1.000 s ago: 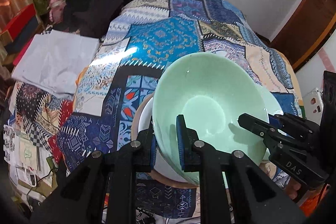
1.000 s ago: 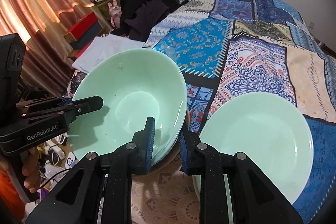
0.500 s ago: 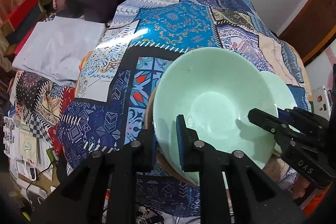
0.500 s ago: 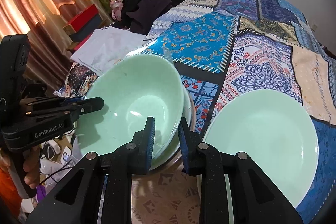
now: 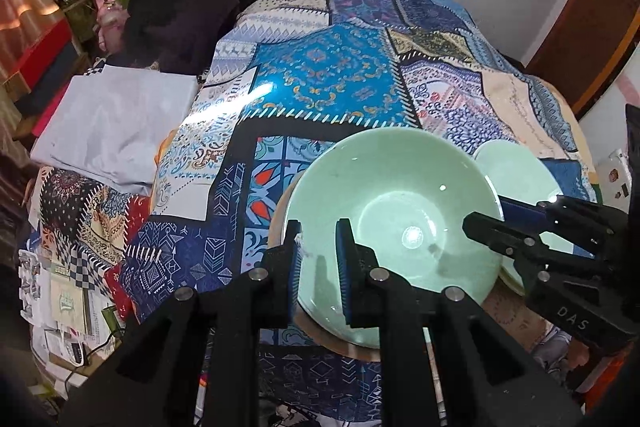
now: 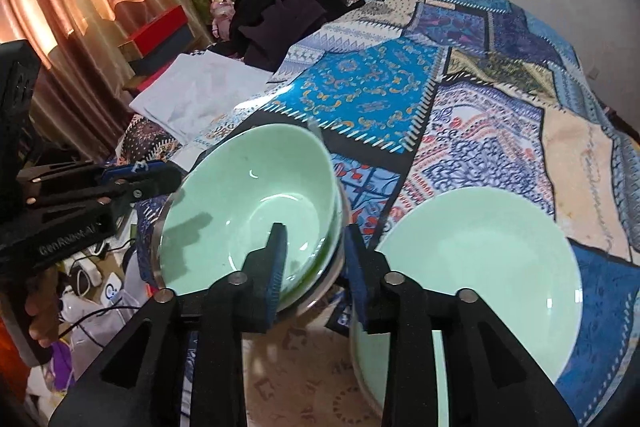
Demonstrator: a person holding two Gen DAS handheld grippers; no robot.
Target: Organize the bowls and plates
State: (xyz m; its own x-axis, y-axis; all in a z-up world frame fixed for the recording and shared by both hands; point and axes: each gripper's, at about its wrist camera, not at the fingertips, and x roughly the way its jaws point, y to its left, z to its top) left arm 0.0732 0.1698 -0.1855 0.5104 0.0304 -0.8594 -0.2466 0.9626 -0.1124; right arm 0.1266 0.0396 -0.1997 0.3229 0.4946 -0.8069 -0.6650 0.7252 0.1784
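Note:
A mint-green bowl (image 5: 400,219) (image 6: 248,211) rests nested in a paler bowl (image 6: 339,259) on the patchwork tablecloth (image 5: 328,83). My left gripper (image 5: 319,263) is shut on the green bowl's near-left rim; it shows in the right wrist view (image 6: 160,179) at the bowl's left edge. My right gripper (image 6: 316,267) straddles the right rim, one finger inside and one outside. Its jaws are opening and the pads stand off the rim; it shows in the left wrist view (image 5: 500,231). A mint-green plate (image 6: 480,251) (image 5: 516,175) lies just right of the bowls.
A round tan mat (image 5: 344,345) lies under the bowls near the table's front edge. White folded cloth (image 5: 116,119) and dark clothing (image 6: 280,15) sit left of the table. Cluttered shelves and a curtain (image 6: 80,7) stand beyond. The table's far half carries only the cloth.
The green bowl has tipped from a steep tilt to nearly level and sunk into the bowl beneath. The right gripper's jaws have spread apart off the rim. The left grip is unchanged.

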